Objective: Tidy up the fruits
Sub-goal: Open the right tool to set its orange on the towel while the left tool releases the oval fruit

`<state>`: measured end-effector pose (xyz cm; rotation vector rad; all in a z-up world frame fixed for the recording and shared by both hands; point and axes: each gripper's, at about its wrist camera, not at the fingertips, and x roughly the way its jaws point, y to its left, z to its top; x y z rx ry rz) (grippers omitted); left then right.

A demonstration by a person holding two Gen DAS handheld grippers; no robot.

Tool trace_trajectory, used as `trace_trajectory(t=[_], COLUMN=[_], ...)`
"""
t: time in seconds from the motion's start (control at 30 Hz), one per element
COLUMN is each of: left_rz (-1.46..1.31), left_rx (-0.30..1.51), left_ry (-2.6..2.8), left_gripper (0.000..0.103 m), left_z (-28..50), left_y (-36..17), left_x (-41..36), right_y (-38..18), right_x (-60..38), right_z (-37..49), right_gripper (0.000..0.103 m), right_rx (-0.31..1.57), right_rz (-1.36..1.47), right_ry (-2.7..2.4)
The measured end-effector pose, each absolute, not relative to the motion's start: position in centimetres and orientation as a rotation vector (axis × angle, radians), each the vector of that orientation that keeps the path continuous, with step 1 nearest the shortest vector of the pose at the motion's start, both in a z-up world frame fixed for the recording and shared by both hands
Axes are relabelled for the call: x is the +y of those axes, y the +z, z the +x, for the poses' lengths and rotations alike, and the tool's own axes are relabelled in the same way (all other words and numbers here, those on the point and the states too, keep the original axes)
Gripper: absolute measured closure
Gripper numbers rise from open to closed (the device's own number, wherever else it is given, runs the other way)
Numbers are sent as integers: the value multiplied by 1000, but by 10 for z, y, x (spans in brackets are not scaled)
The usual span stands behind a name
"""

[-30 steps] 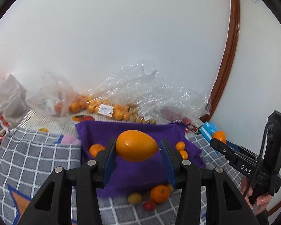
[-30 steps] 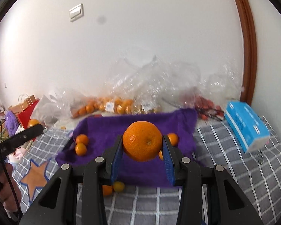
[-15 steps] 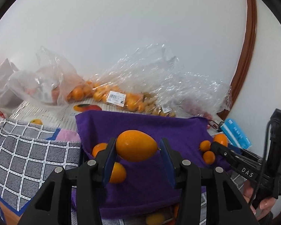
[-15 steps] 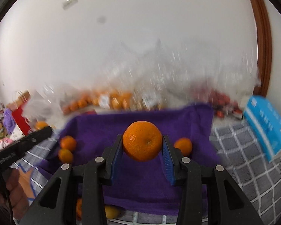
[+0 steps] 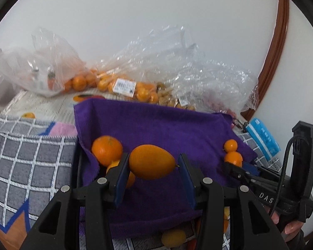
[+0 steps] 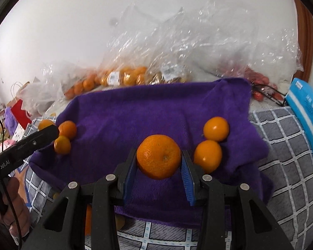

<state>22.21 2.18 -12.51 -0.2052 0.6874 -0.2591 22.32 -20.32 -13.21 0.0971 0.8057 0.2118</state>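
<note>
While both grippers hung over the purple towel, the left gripper clamped an oval orange fruit and the right gripper a mandarin (each best set gently beside its own pair there).

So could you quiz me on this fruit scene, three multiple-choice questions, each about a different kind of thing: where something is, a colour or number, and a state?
1. Where do the loose oranges near the grippers lie?
A. on the purple cloth
B. in a wooden bowl
C. on the blue packet

2. How many fruits lie just right of the held round orange in the right wrist view?
A. none
B. two
C. five

3. What is the left gripper doing?
A. hanging open and empty
B. shut on an egg-shaped orange fruit
C. gripping a plastic bag

Answers:
1 A: they rest on the purple cloth.
2 B: two small oranges sit beside the round orange in the right gripper.
3 B: the left gripper has its pads against the egg-shaped orange fruit.
</note>
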Motion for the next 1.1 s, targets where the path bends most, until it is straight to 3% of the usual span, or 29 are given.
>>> trace_trajectory(t=[1.1], left_rz=[-165], left_rx=[796], left_ry=[-298], left_gripper=[58], left_z=[220], left_y=[-143], left_x=[5], right_y=[-126], right_x=[-224], right_z=[216], right_gripper=[60], right_rx=[752], right_rz=[192], right_ry=[153])
